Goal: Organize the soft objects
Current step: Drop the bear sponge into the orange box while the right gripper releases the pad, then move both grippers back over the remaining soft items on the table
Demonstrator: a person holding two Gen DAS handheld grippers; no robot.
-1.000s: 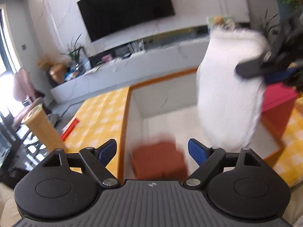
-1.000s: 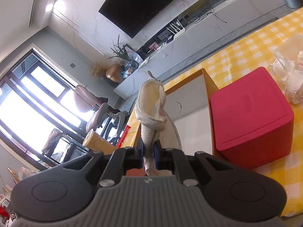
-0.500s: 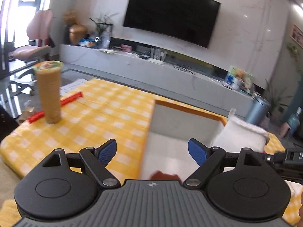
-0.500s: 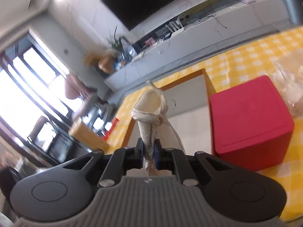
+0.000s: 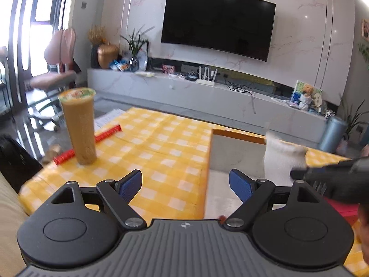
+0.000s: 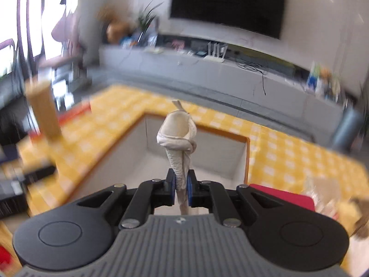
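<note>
**A living room in a home**

A domestic living room is shown. A large dark television is mounted on a marble-patterned wall, and a long pale media console is set beneath it. On the console, a white router with upright antennas, loose cables, a golden vase and a potted plant are seen, together with a picture showing a teddy bear. A pink chair is placed by tall windows at the left. In the foreground, a bench is covered with a yellow-and-white checked cloth, and a tall sealed drink cup is stood on it.
</note>
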